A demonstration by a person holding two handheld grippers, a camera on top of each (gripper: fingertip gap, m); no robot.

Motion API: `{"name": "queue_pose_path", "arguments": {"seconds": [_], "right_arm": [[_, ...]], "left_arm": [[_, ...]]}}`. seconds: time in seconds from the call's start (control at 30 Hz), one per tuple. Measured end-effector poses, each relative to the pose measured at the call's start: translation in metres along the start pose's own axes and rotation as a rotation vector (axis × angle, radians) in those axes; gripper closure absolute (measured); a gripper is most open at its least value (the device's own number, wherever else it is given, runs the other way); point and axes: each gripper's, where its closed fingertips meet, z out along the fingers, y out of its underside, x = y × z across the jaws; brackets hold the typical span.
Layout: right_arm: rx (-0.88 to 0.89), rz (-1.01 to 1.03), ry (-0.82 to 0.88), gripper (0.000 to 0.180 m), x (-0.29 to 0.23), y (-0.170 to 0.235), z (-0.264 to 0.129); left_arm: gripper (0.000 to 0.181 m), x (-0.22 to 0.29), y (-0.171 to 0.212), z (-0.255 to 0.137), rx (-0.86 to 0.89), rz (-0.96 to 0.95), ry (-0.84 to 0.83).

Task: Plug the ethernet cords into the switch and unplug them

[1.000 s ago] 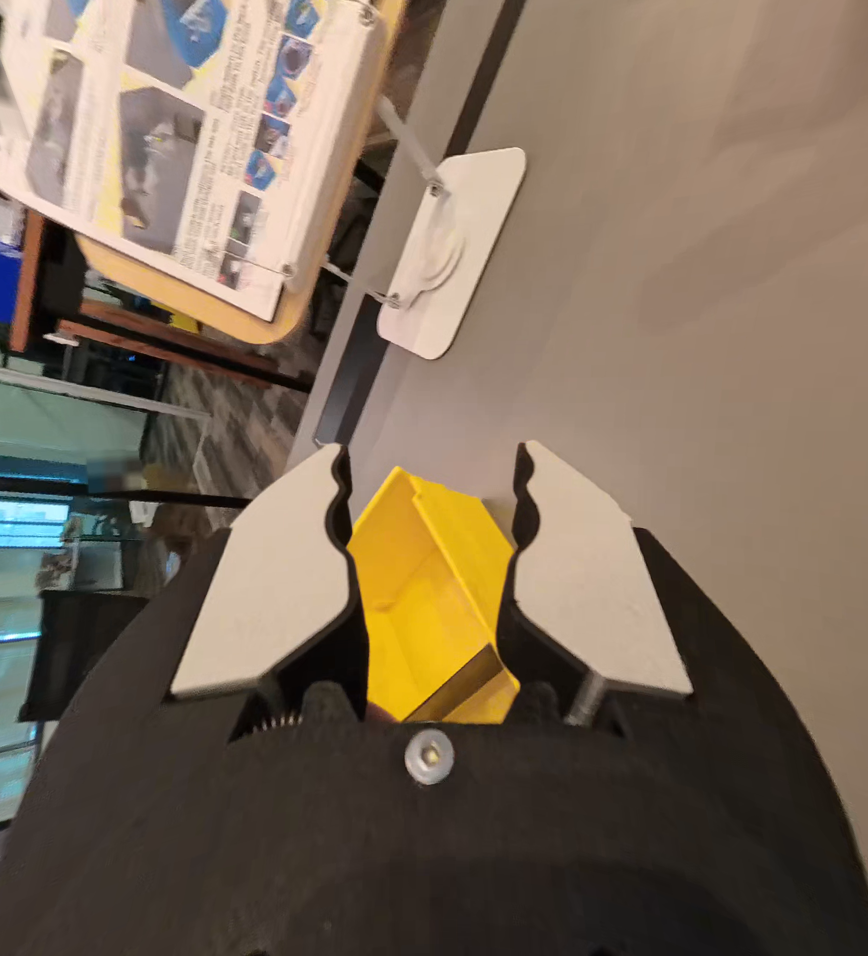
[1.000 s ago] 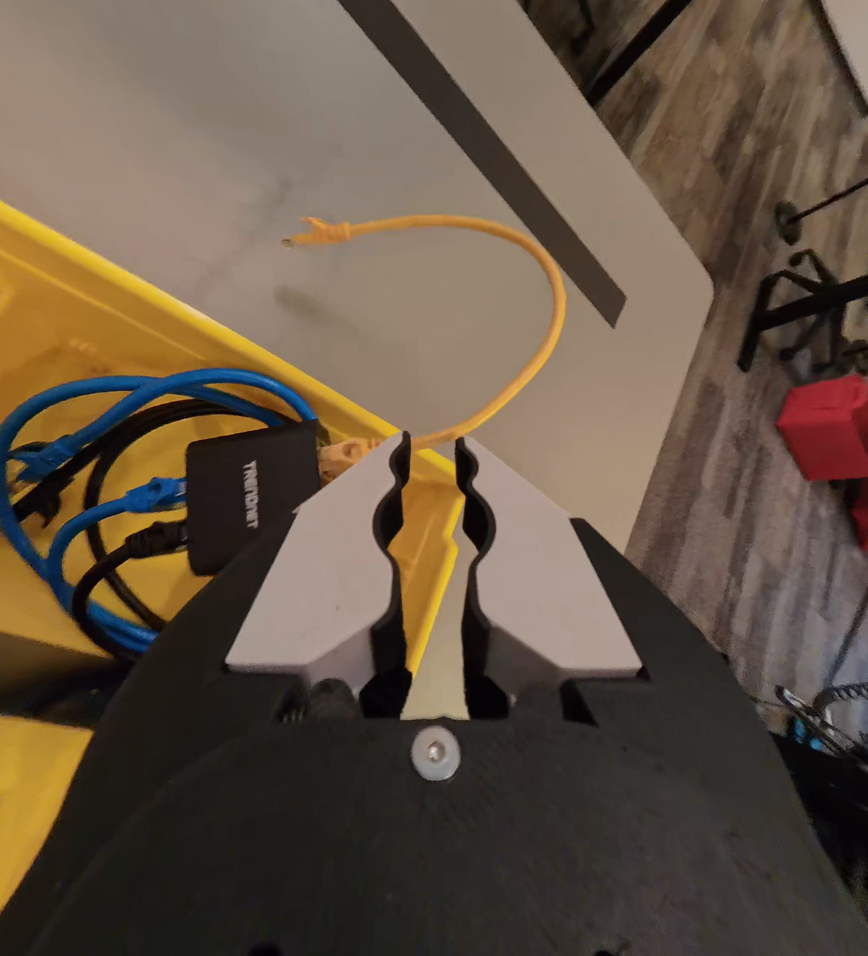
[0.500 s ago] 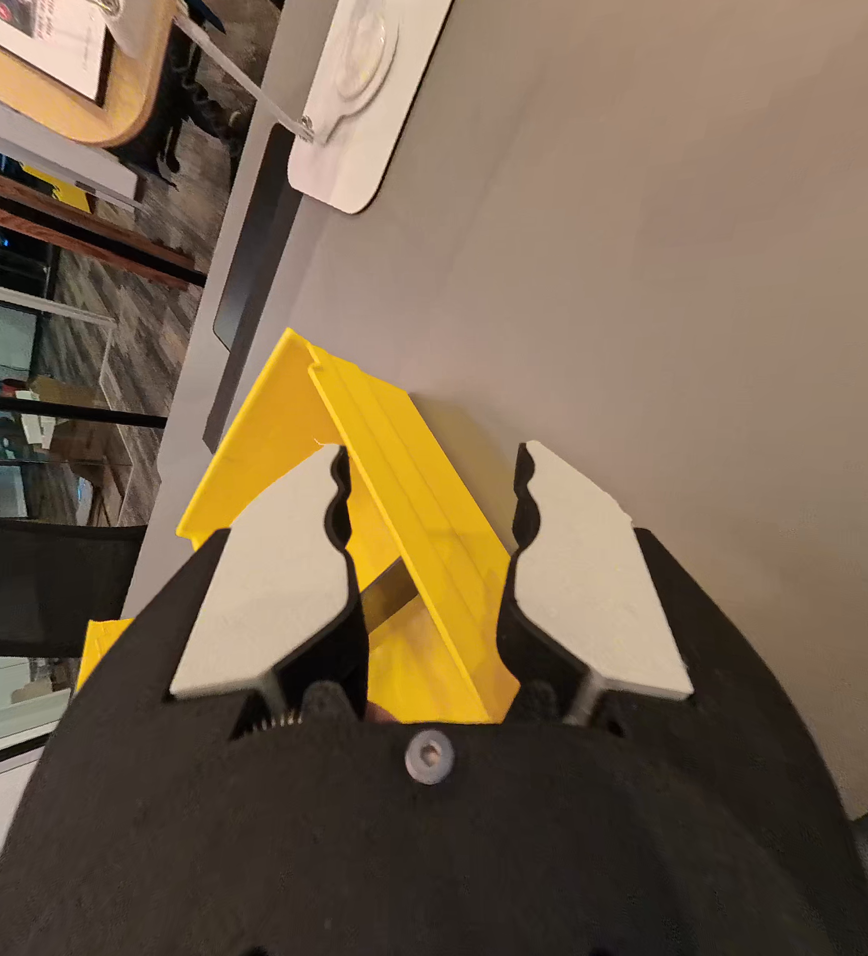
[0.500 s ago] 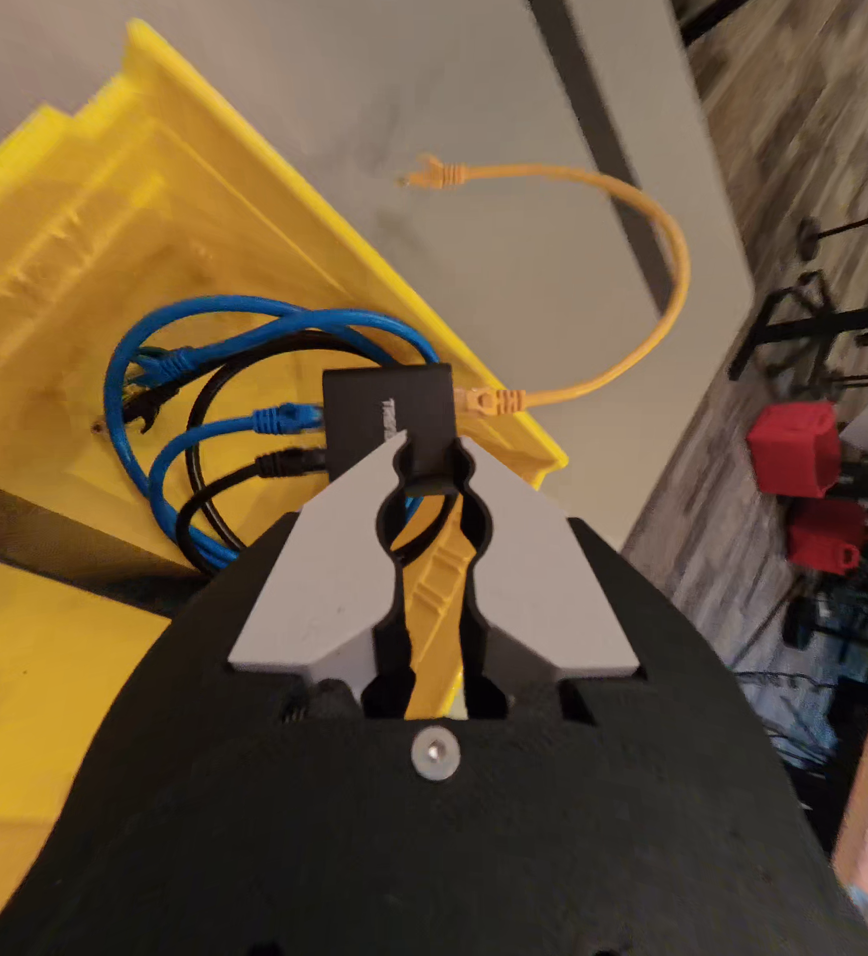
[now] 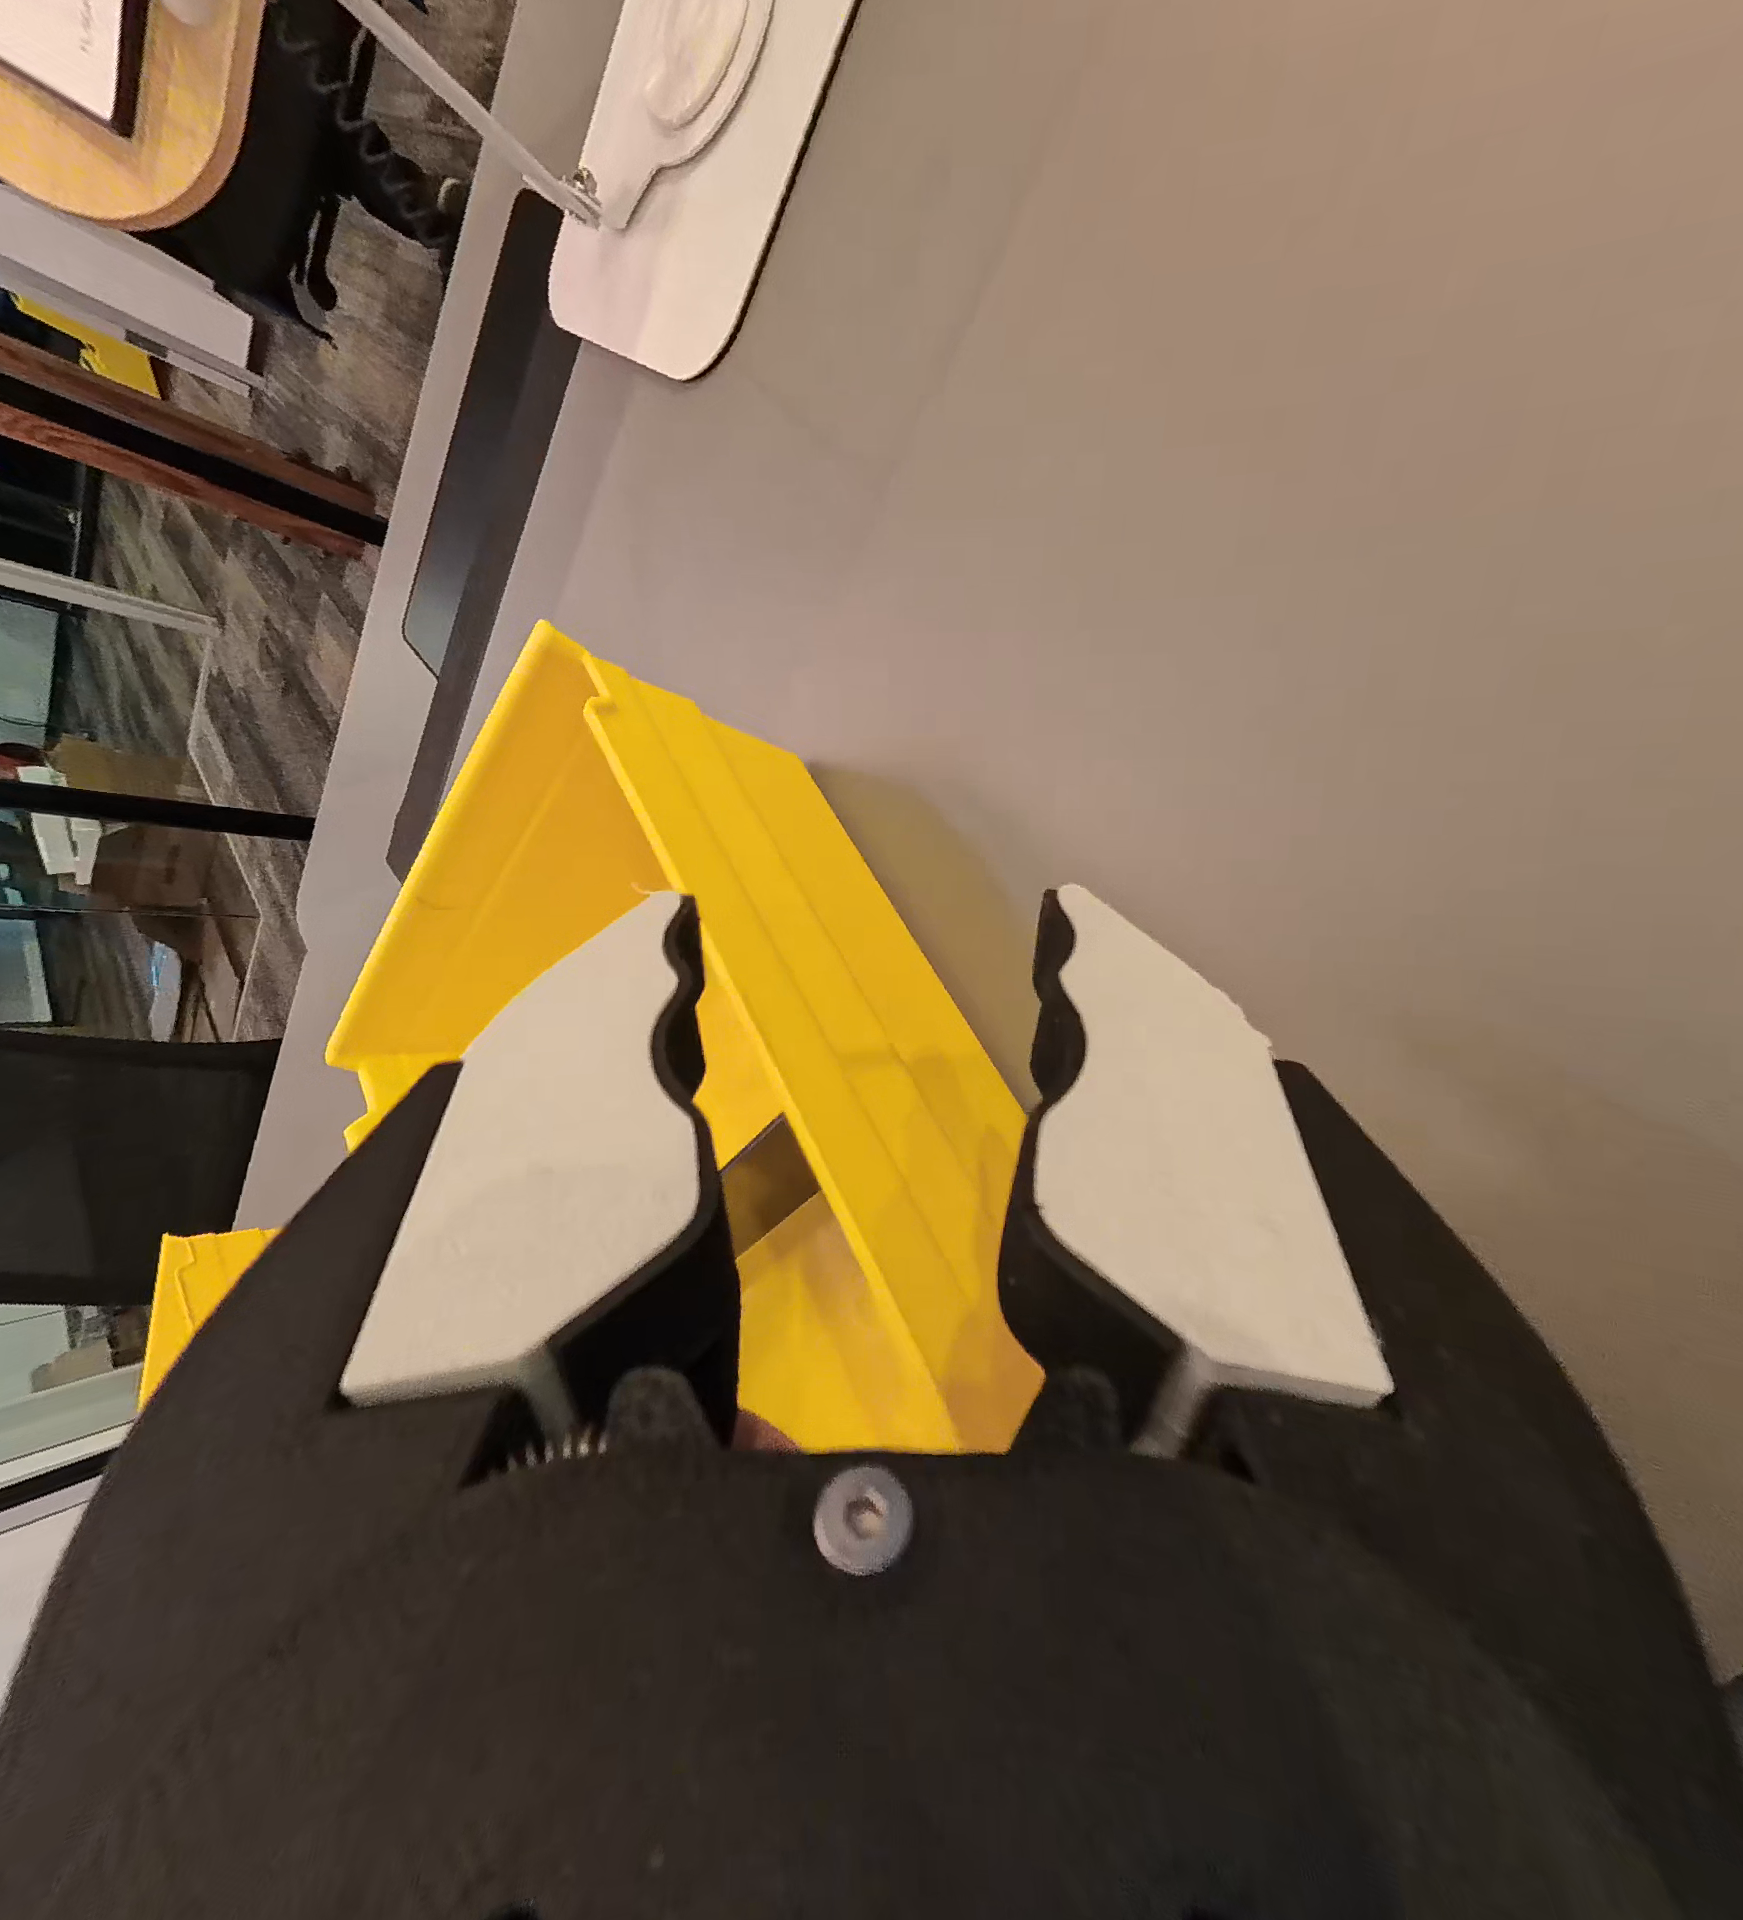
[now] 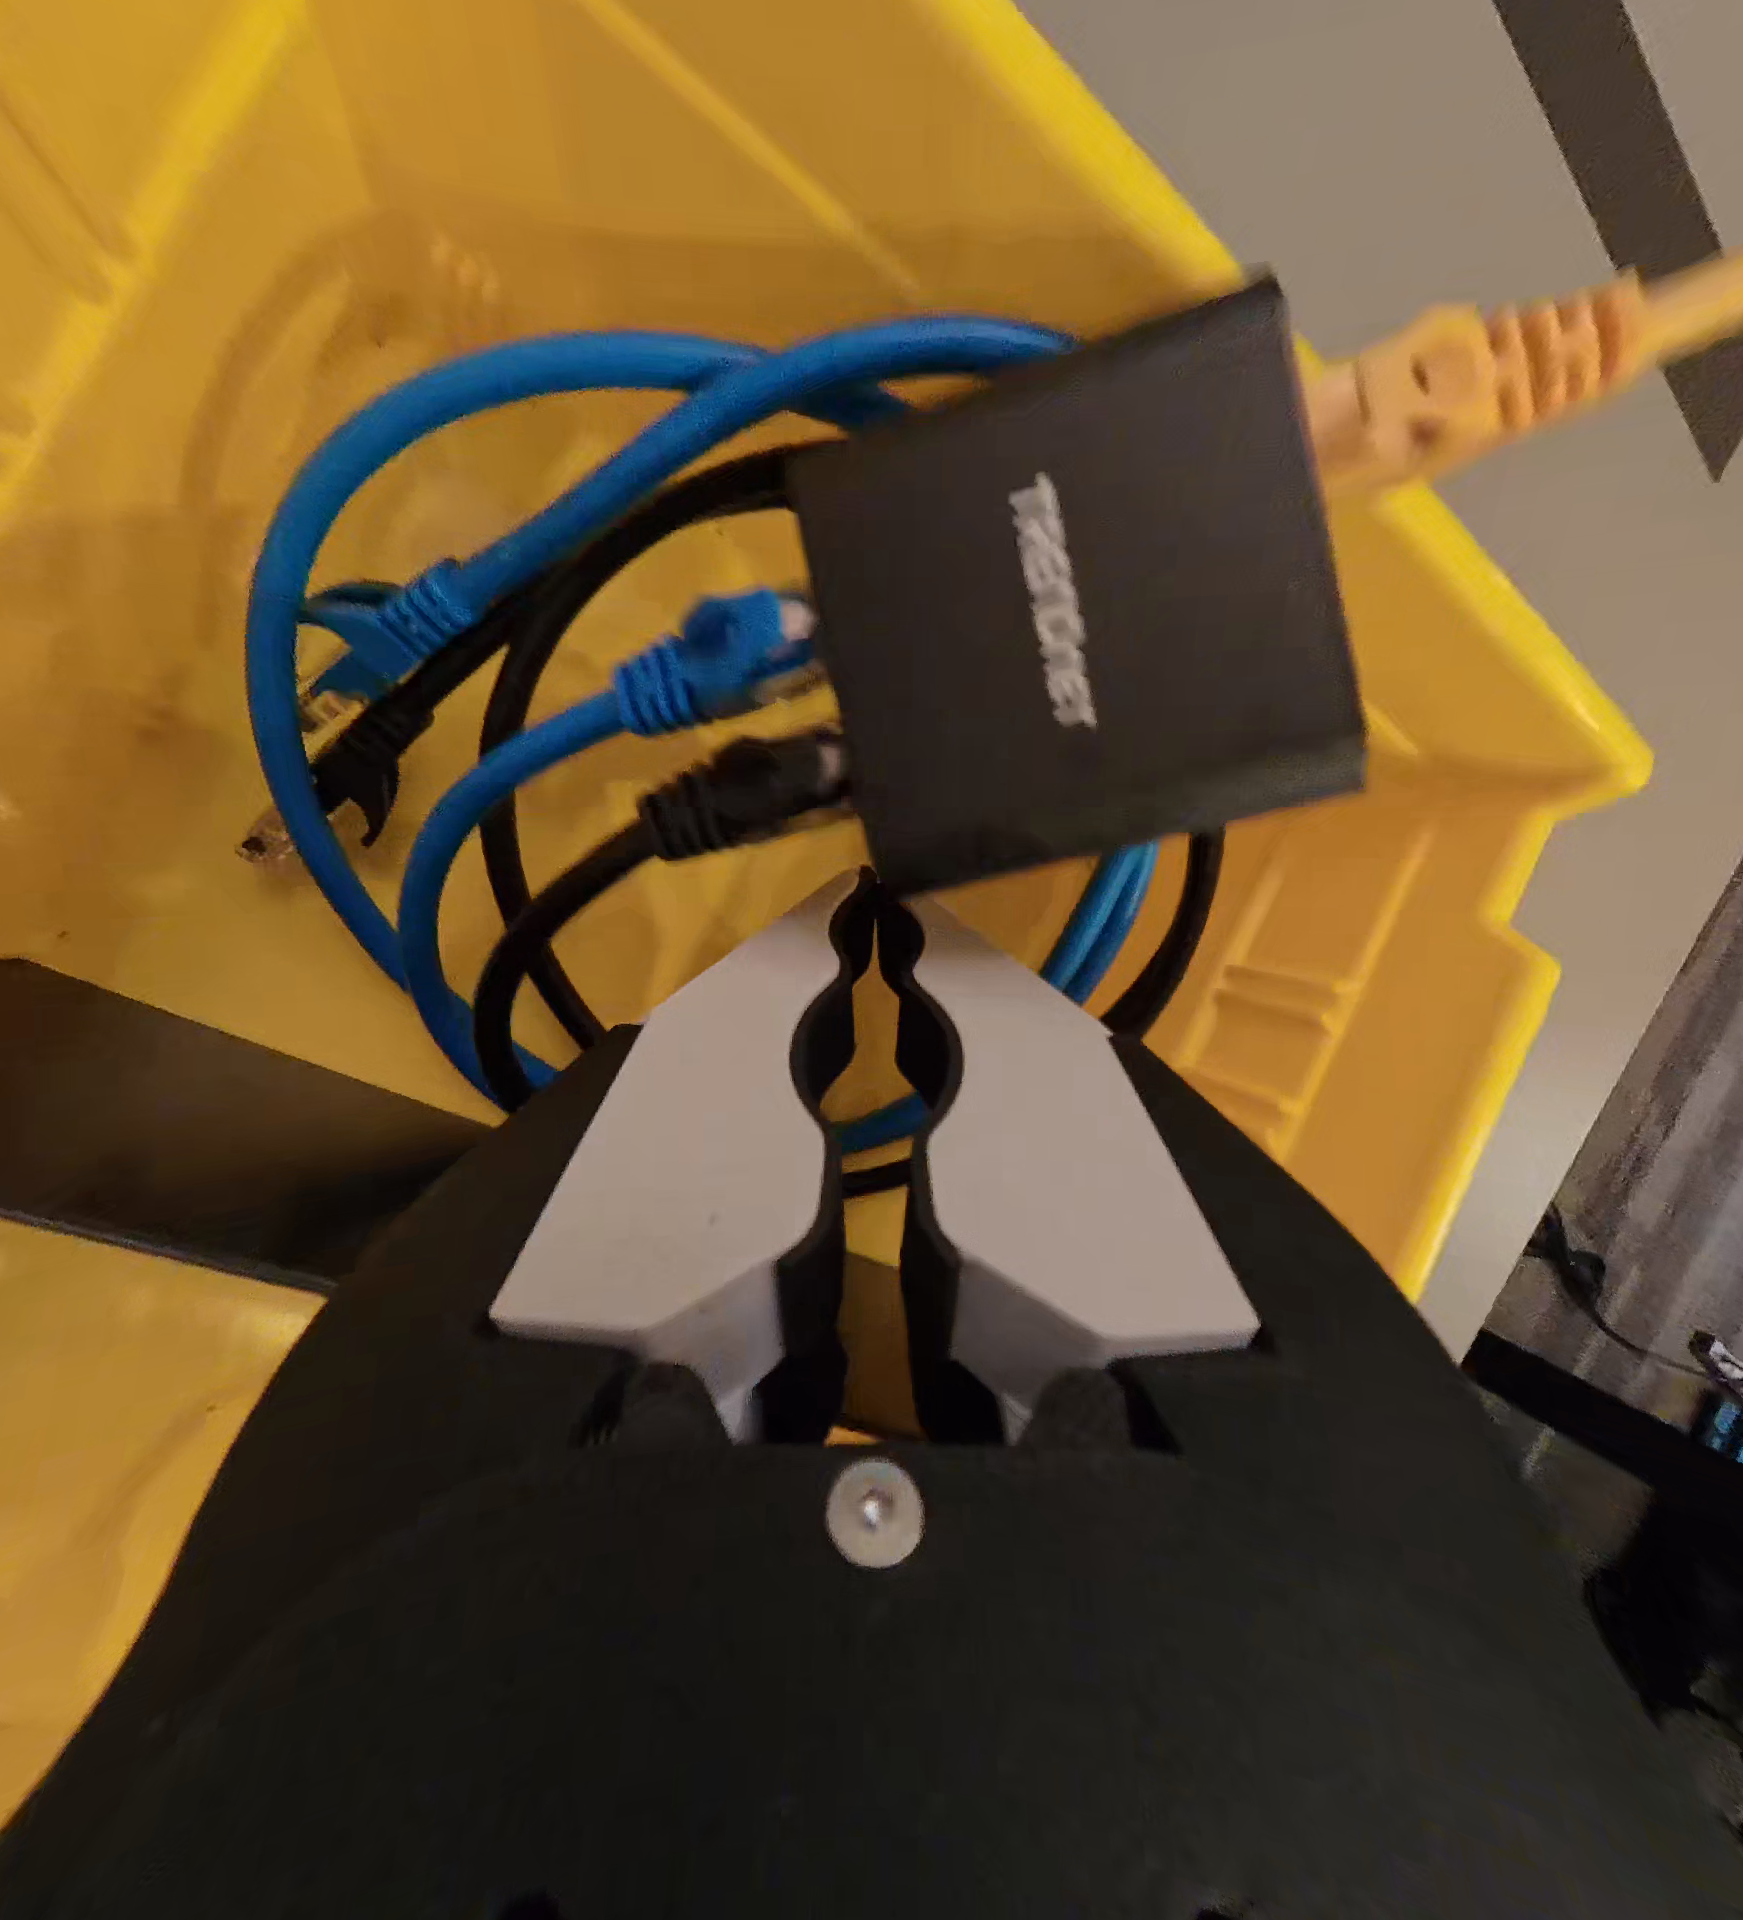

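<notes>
The right gripper pinches the near edge of the black switch above the yellow bin, blue, black and orange cords plugged in. The left gripper gapes empty over another bin's rim.

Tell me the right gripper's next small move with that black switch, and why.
Probably lift the switch a little further and out over the bin's rim toward the table. The right gripper looks pinched shut on its near corner, and blue cord, black cord and orange cord plug ends sit at its ports, while the left gripper is open.
</notes>
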Motion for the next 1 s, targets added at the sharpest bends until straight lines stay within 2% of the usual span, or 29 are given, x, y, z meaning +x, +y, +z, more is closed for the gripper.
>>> {"name": "queue_pose_path", "arguments": {"seconds": [0.17, 0.33, 0.43, 0.47, 0.57, 0.6, 1.0], "right_arm": [[0.024, 0.023, -0.020, 0.177, 0.005, -0.012, -0.015], [0.073, 0.033, 0.022, 0.123, 0.017, -0.034, -0.054], [0.123, -0.045, 0.079, 0.097, 0.023, -0.059, -0.056], [0.103, -0.059, 0.072, 0.094, 0.022, -0.062, -0.049], [0.011, -0.060, 0.029, 0.092, 0.020, -0.056, -0.022], [0.008, -0.041, -0.007, 0.101, 0.016, -0.055, -0.017], [-0.064, 0.187, -0.181, 0.107, 0.006, -0.026, 0.018]], "left_arm": [[0.120, -0.003, 0.002, 0.003, -0.006, -0.009, 0.000], [0.120, -0.001, 0.004, 0.005, -0.008, -0.007, 0.007], [0.120, 0.000, 0.004, 0.006, -0.007, -0.004, 0.012], [0.120, 0.001, 0.003, 0.006, -0.005, -0.003, 0.014], [0.120, 0.002, 0.004, 0.005, -0.004, 0.004, 0.014], [0.120, 0.002, 0.005, 0.005, -0.005, 0.003, 0.014], [0.120, 0.004, 0.008, 0.009, -0.017, 0.005, 0.023]]}}
